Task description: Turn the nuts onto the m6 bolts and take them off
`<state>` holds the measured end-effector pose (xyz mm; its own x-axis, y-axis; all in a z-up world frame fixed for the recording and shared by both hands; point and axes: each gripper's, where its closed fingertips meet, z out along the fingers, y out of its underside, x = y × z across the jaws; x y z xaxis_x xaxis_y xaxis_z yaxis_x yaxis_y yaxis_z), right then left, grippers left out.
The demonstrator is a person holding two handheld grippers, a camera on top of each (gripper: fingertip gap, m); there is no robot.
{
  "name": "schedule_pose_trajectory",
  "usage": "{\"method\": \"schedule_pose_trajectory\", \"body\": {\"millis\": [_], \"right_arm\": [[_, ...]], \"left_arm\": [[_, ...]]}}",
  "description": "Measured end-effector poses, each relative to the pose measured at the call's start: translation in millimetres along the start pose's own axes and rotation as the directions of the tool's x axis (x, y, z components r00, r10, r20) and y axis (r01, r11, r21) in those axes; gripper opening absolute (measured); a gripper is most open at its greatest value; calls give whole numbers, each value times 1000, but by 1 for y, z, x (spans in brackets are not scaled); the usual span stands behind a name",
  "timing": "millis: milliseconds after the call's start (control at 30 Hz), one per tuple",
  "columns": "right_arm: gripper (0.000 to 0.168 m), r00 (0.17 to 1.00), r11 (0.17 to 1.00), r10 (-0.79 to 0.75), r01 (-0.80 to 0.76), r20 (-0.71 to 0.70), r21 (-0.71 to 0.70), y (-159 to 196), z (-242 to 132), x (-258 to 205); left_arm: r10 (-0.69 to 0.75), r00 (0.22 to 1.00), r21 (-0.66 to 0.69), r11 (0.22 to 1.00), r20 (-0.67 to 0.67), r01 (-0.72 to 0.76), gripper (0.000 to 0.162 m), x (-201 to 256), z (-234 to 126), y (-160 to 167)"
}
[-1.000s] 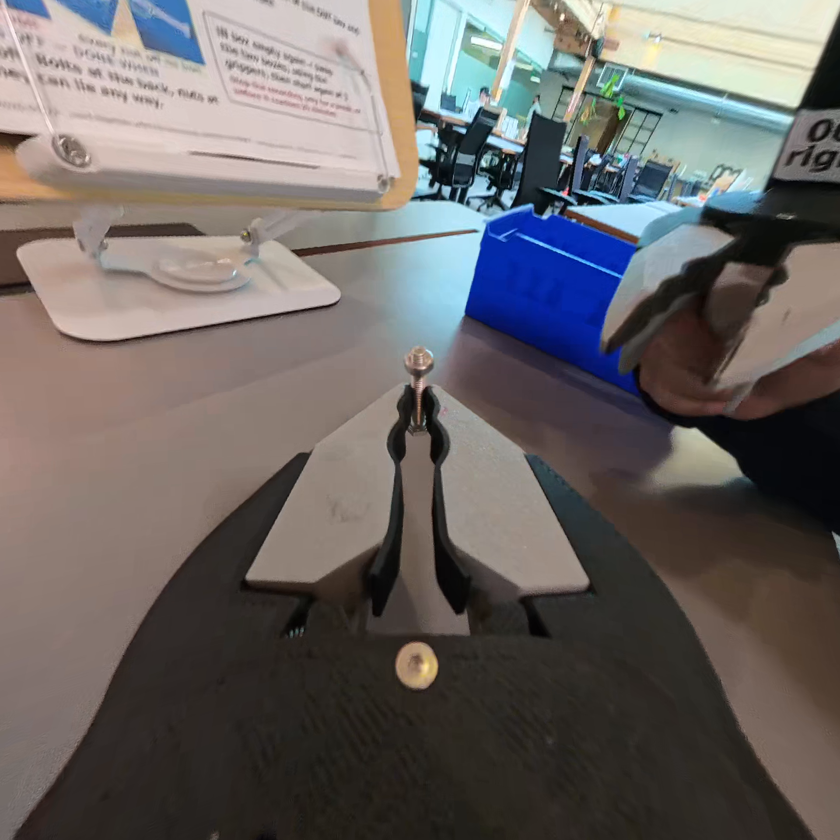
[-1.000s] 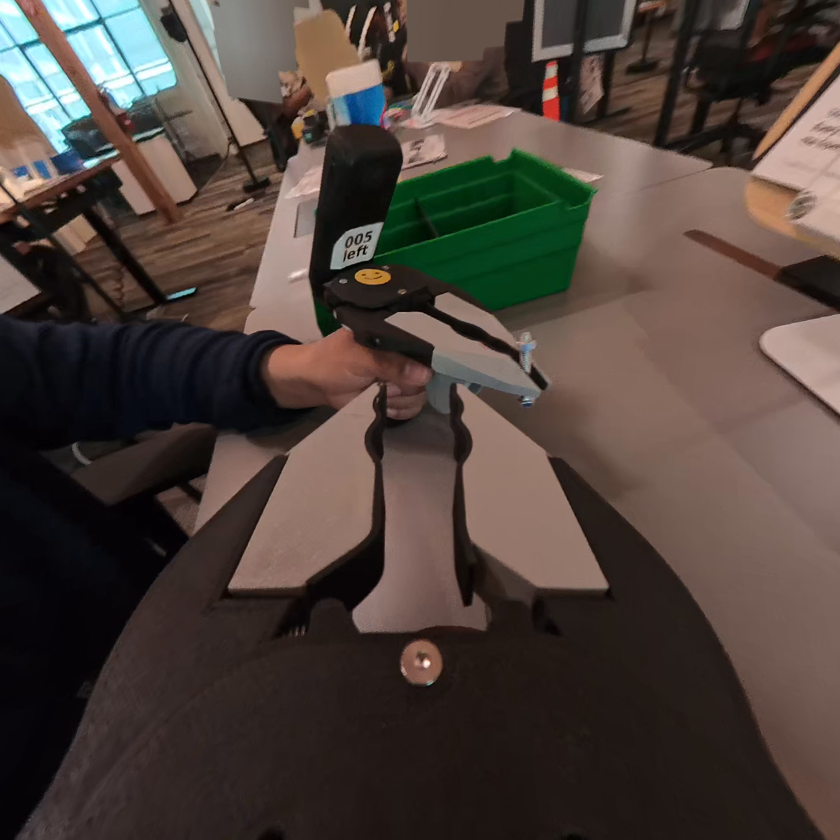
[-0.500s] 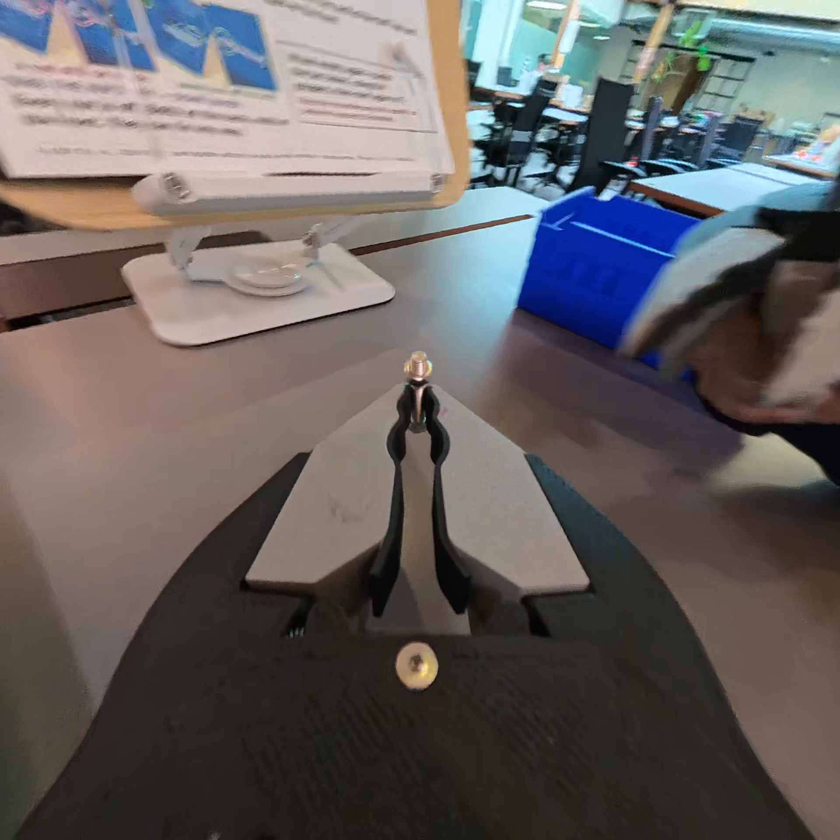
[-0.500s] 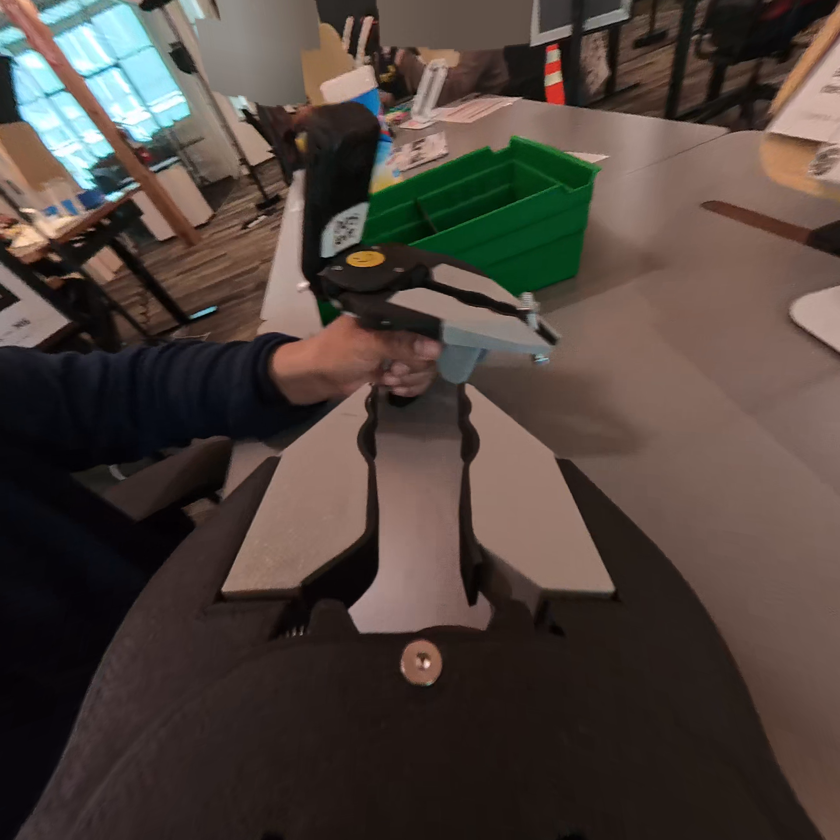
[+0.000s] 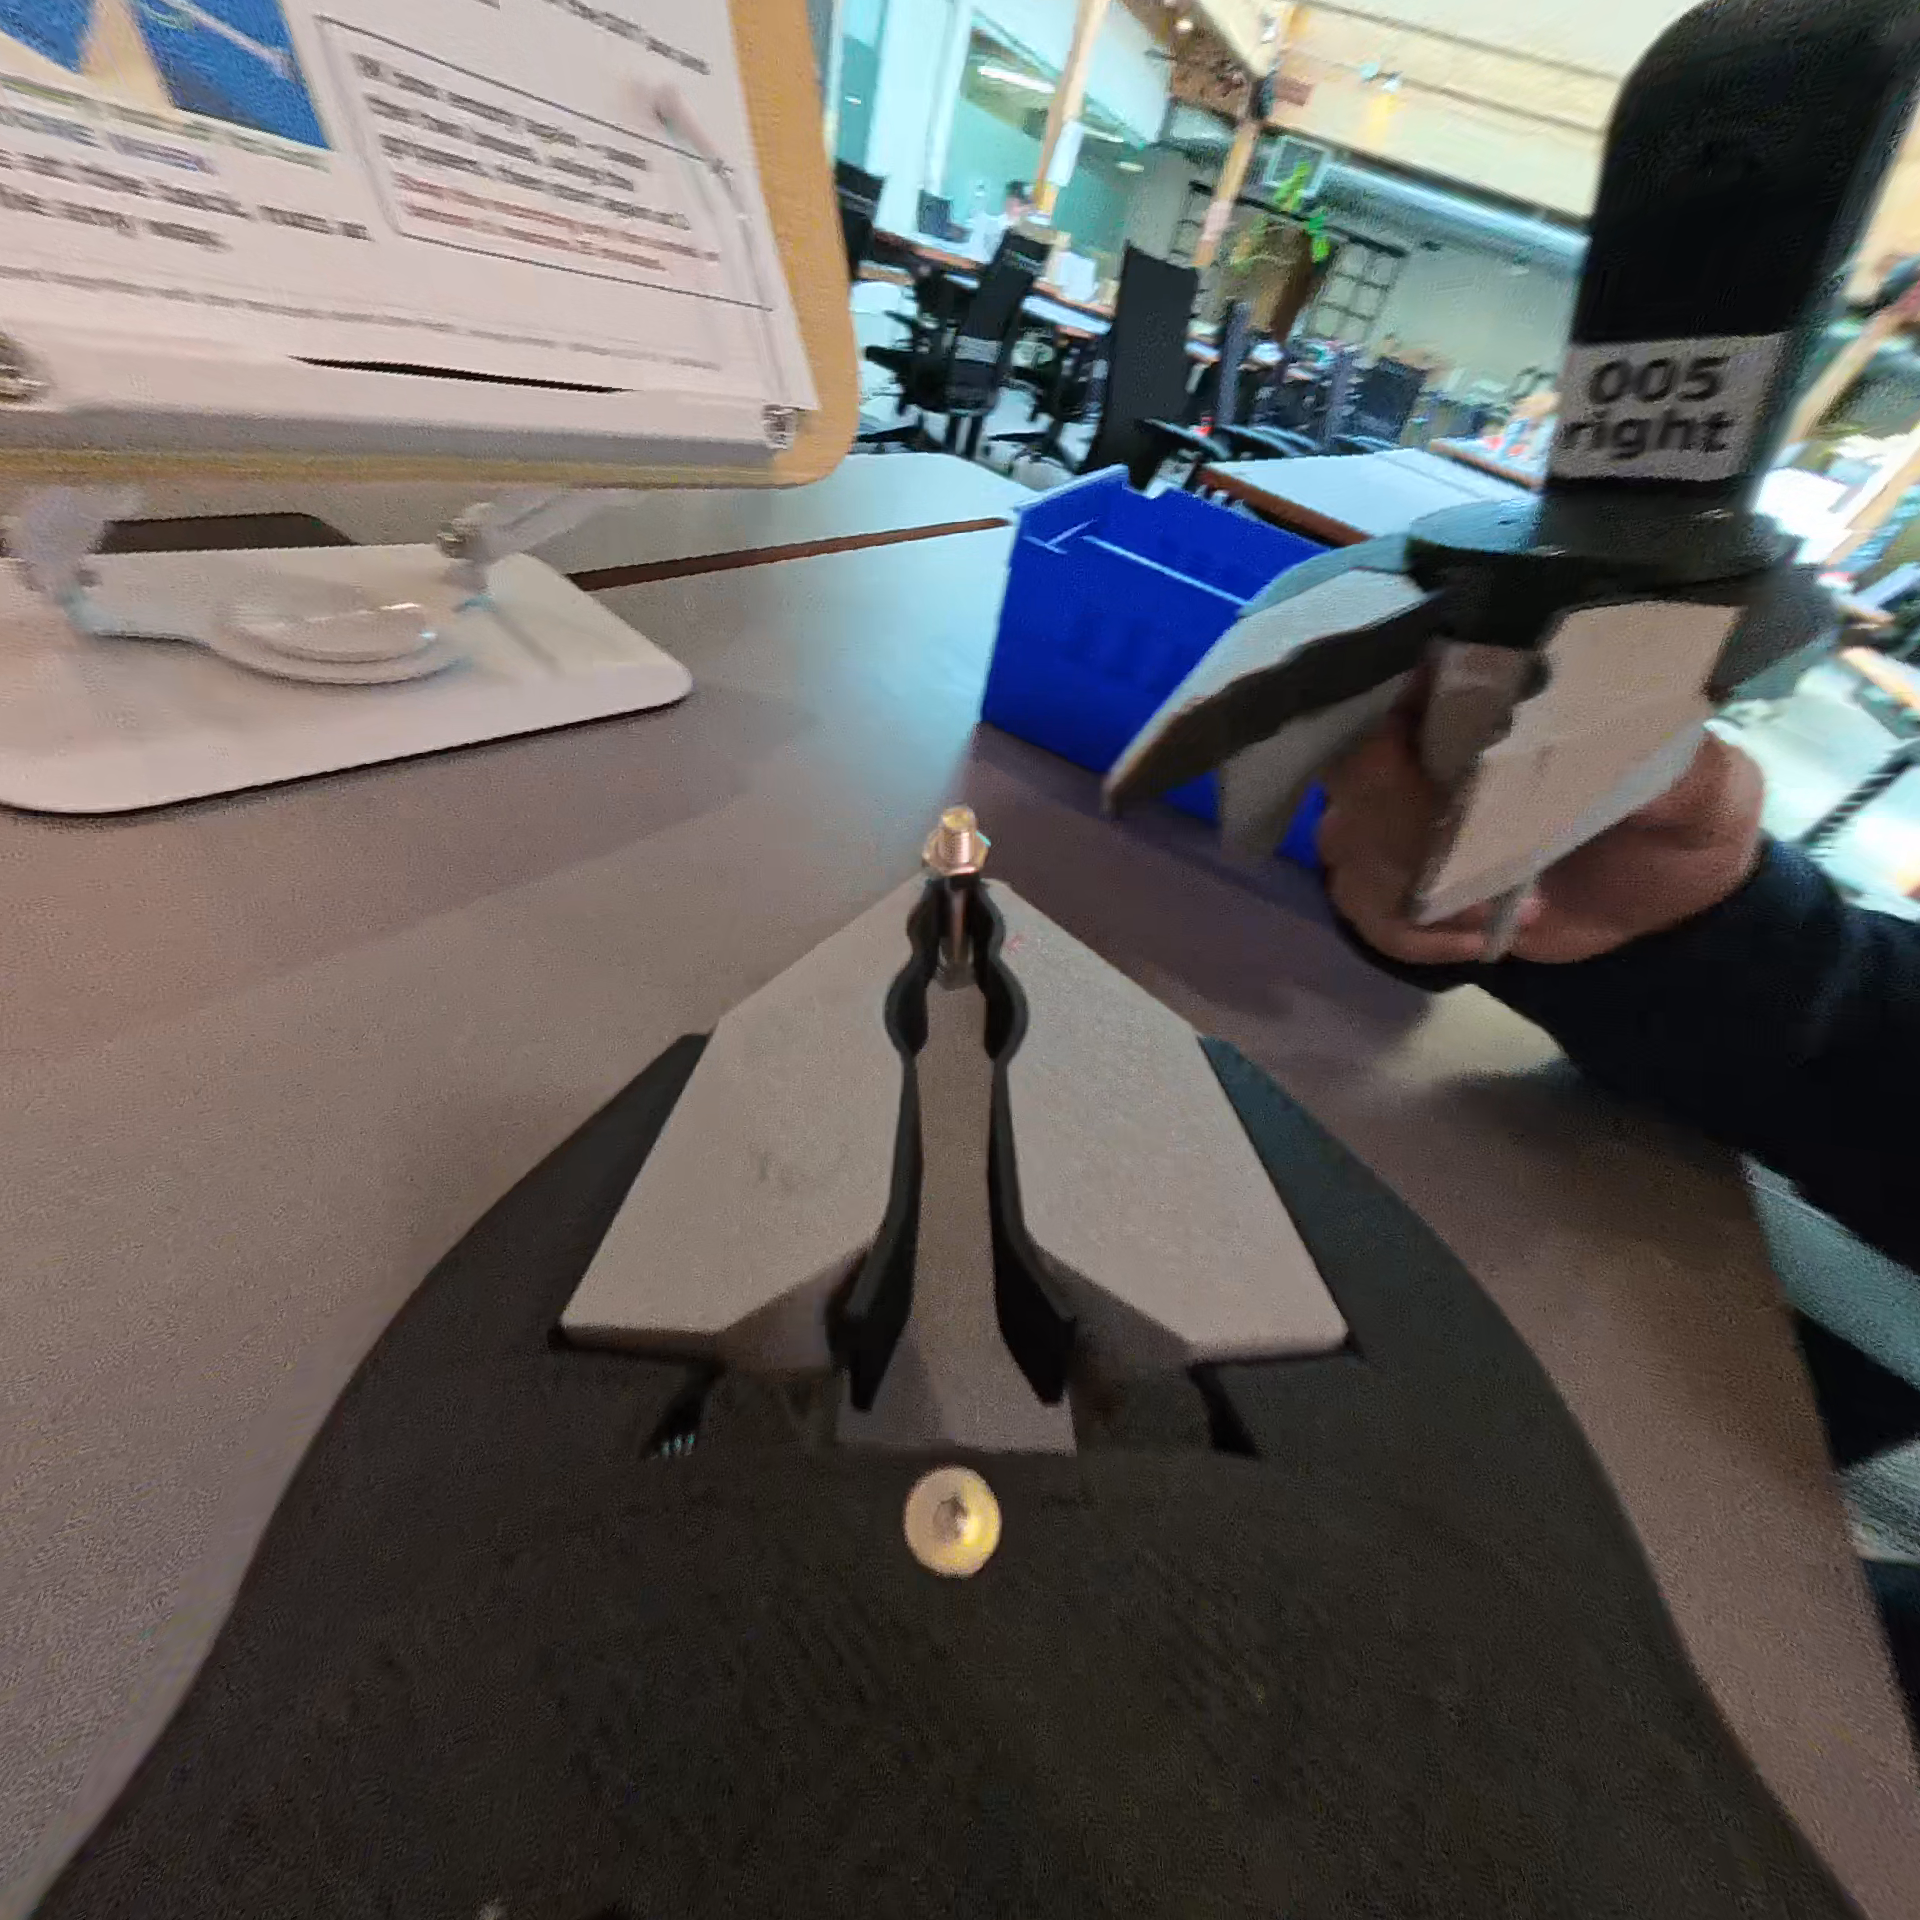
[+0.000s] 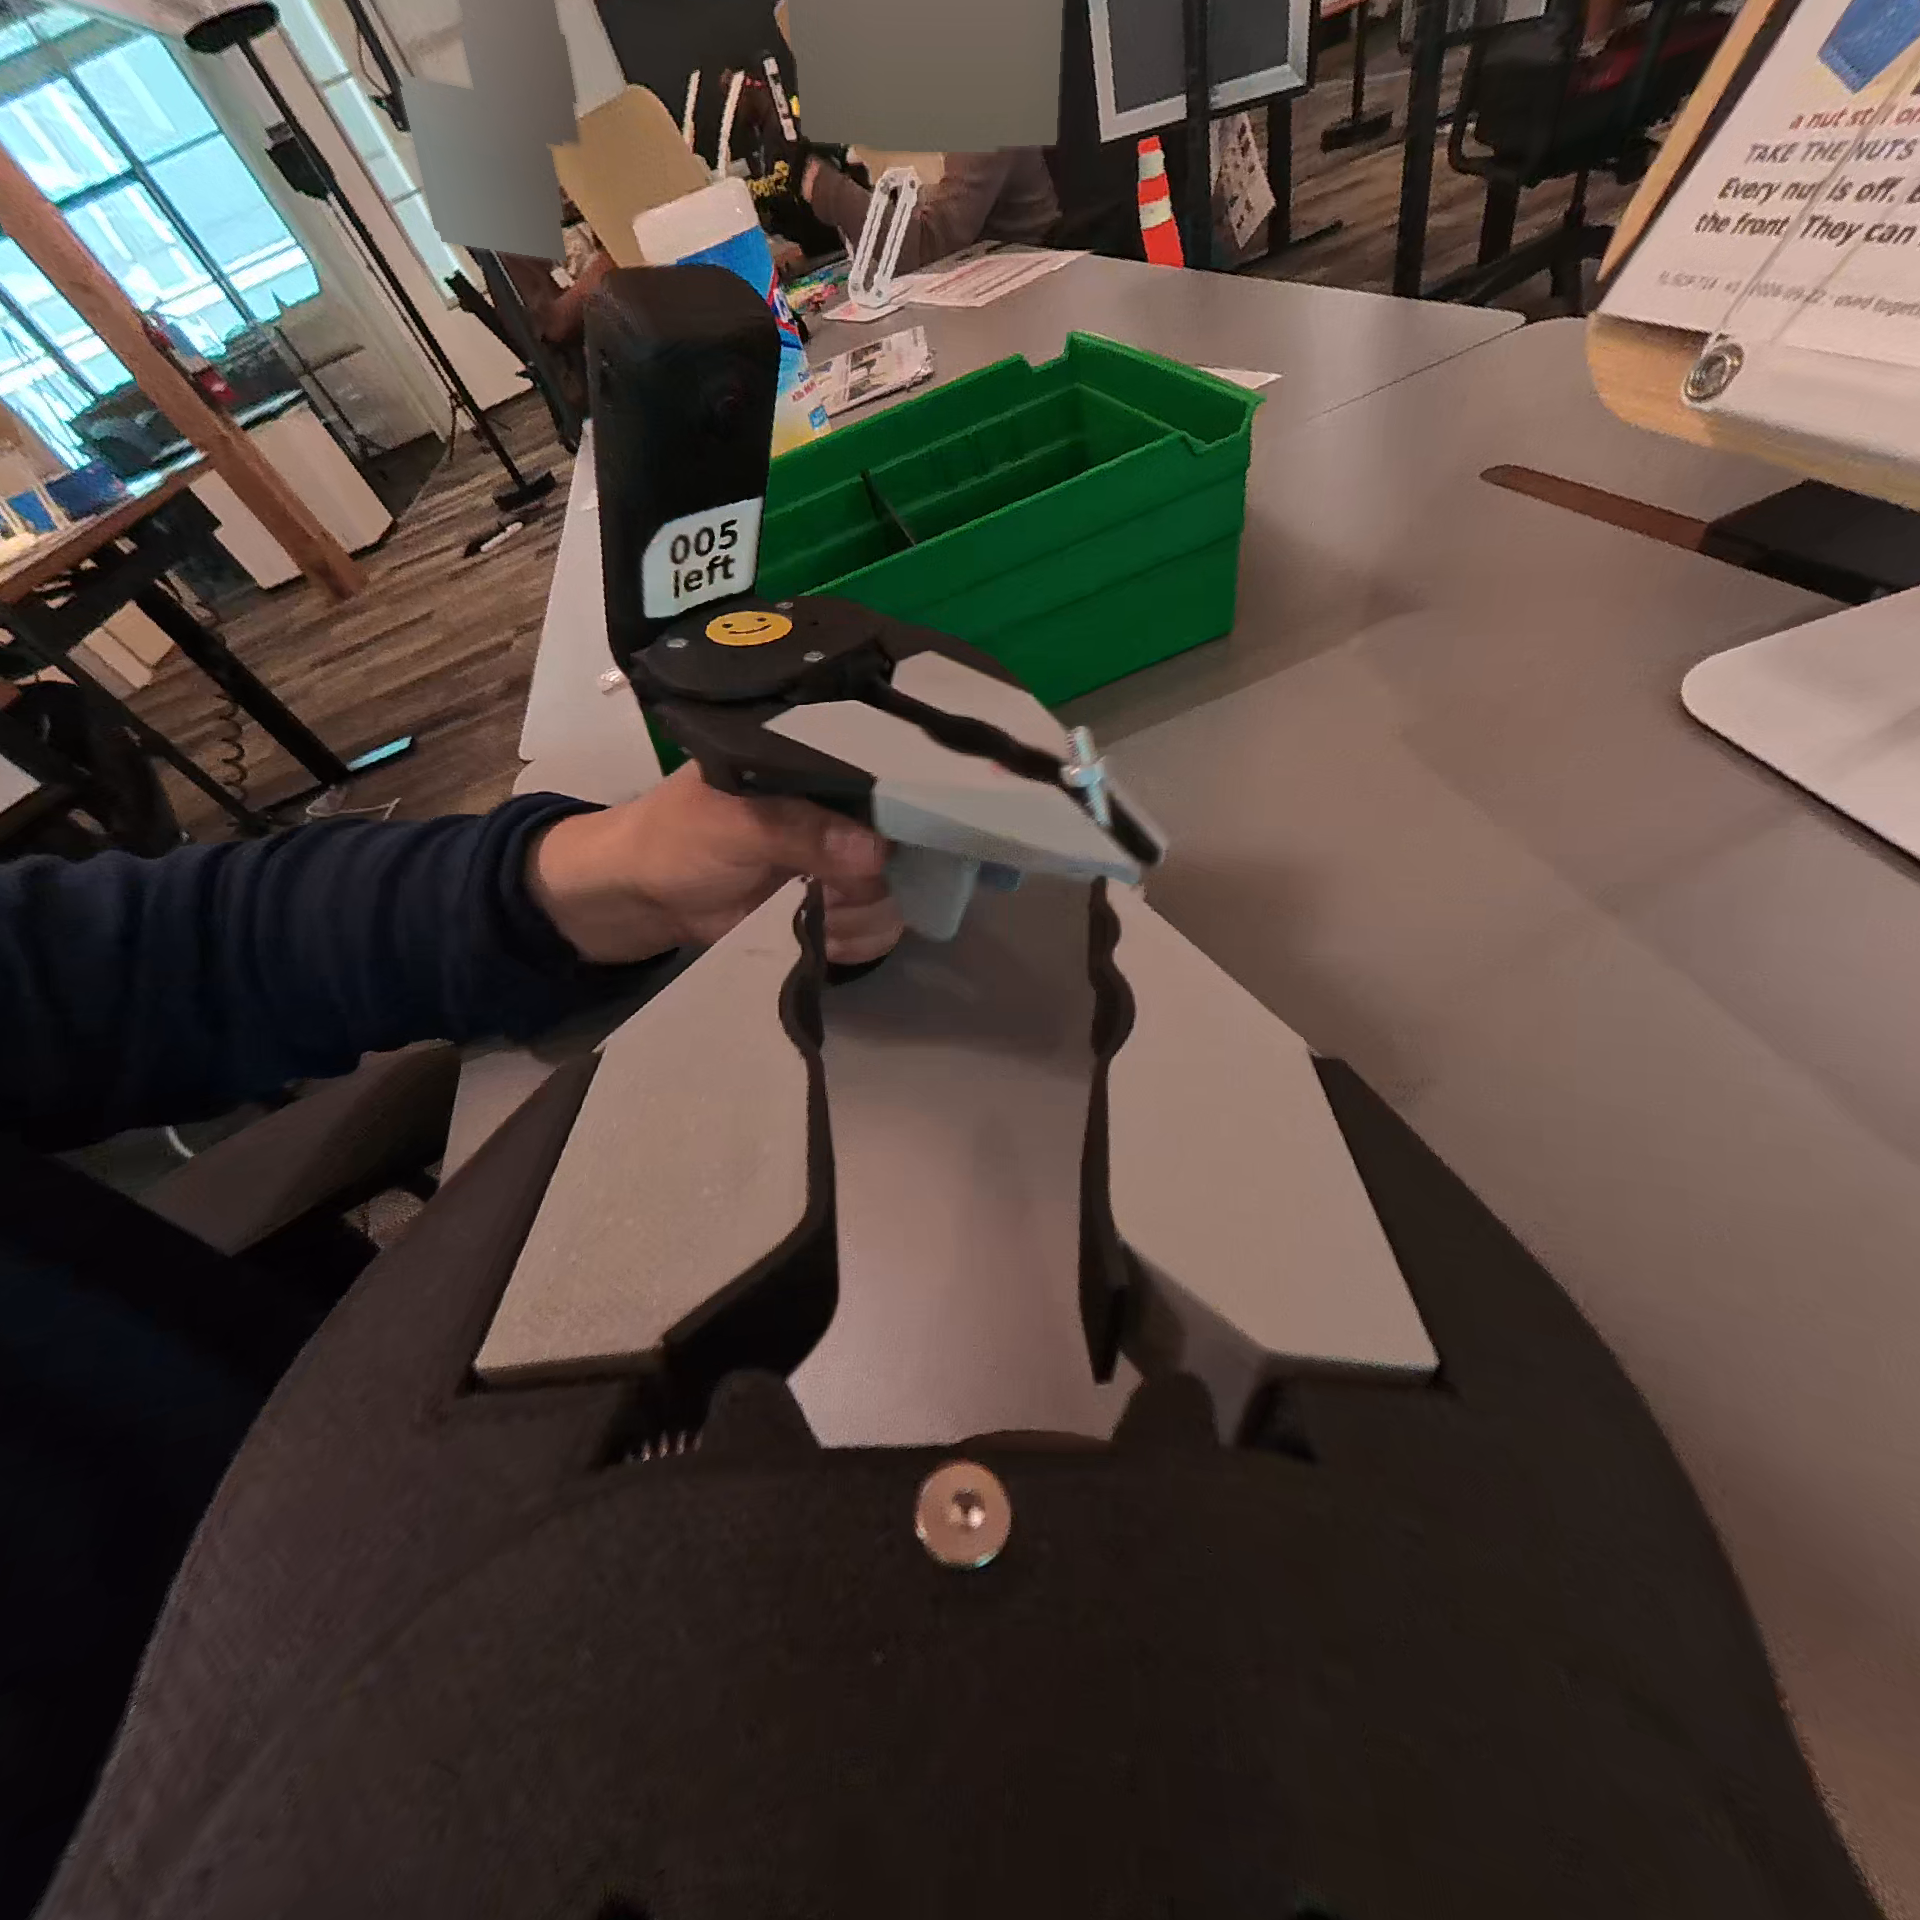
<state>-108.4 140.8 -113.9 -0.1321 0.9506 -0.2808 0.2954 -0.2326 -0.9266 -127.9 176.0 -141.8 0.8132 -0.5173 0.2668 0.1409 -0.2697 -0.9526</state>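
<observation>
My left gripper (image 5: 956, 940) is shut on a small silver bolt (image 5: 954, 914) and holds it upright above the grey table (image 5: 416, 987). A nut (image 5: 956, 854) sits near the bolt's top end. My right gripper (image 6: 956, 945) is open and empty, and its jaws stand wide apart. It points at the left gripper (image 6: 1127, 842) and the bolt (image 6: 1086, 774), a short way from them. In the left wrist view the right gripper (image 5: 1262, 831) hovers to the right of the bolt, held by a hand.
A blue bin (image 5: 1122, 644) stands behind the right gripper. A green divided bin (image 6: 1039, 520) stands behind the left gripper. A document stand with a white base (image 5: 312, 665) and a paper sheet on a board (image 6: 1766, 312) occupies the far side of the table.
My right gripper's jaws have opened wider. The right gripper has come nearer to the bolt in the left wrist view. The left gripper still holds the bolt upright.
</observation>
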Motion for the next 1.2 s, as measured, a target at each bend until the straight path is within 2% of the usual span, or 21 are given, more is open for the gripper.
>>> {"method": "schedule_pose_trajectory", "body": {"millis": [100, 200, 233, 267, 300, 333, 400, 700, 767, 833, 867, 900, 1200], "right_arm": [[60, 1000, 1000, 8, -9, -15, -18, 7, 6, 4], [66, 998, 998, 1, 4, 70, -65, 14, 8, -10], [64, 997, 997, -16, 21, 74, -76, 15, 7, -10], [35, 996, 997, -33, 38, 78, -72, 15, 5, -10], [31, 997, 998, -32, 35, 69, -47, 11, 3, -8], [42, 999, 999, -17, 18, 49, -31, 8, 1, -3], [51, 999, 1000, 14, -13, 40, -28, 7, 0, 2], [51, 999, 999, 35, -34, 22, -38, 16, 7, 10], [41, 999, 998, 24, -22, 30, -53, 19, 9, 8], [24, 1000, 999, 10, -9, 21, -48, 20, 9, 10], [9, 1000, 999, 9, -8, 20, -49, 20, 9, 10], [4, 1000, 998, 12, -12, 10, -60, 23, 10, 13], [2, 998, 998, -1, -3, -57, -69, 22, 5, 21]], "left_arm": [[-72, 984, -7, 997, -161, 72, 3, 33, 8, 2], [-114, 984, -27, 993, -139, 111, 3, 24, 9, 8], [-116, 985, -36, 993, -130, 113, 3, 21, 9, 10], [-112, 990, -37, 993, -90, 109, 3, 13, 8, 11], [-109, 992, -41, 993, -66, 107, 3, 7, 8, 13], [-114, 992, -40, 993, -61, 112, 3, 5, 7, 12], [-131, 990, -29, 991, -61, 129, 3, 2, 5, 10], [-109, 979, -101, 991, -173, 93, 3, 33, 12, 20], [-95, 975, -126, 989, -198, 71, 3, 40, 13, 24], [-73, 977, -152, 987, -201, 42, 3, 43, 15, 30], [-60, 978, -161, 987, -198, 28, 4, 43, 16, 32], [-47, 979, -170, 985, -196, 14, 3, 43, 16, 34], [18, 990, -203, 978, -139, -46, 8, 38, 19, 41]]}}
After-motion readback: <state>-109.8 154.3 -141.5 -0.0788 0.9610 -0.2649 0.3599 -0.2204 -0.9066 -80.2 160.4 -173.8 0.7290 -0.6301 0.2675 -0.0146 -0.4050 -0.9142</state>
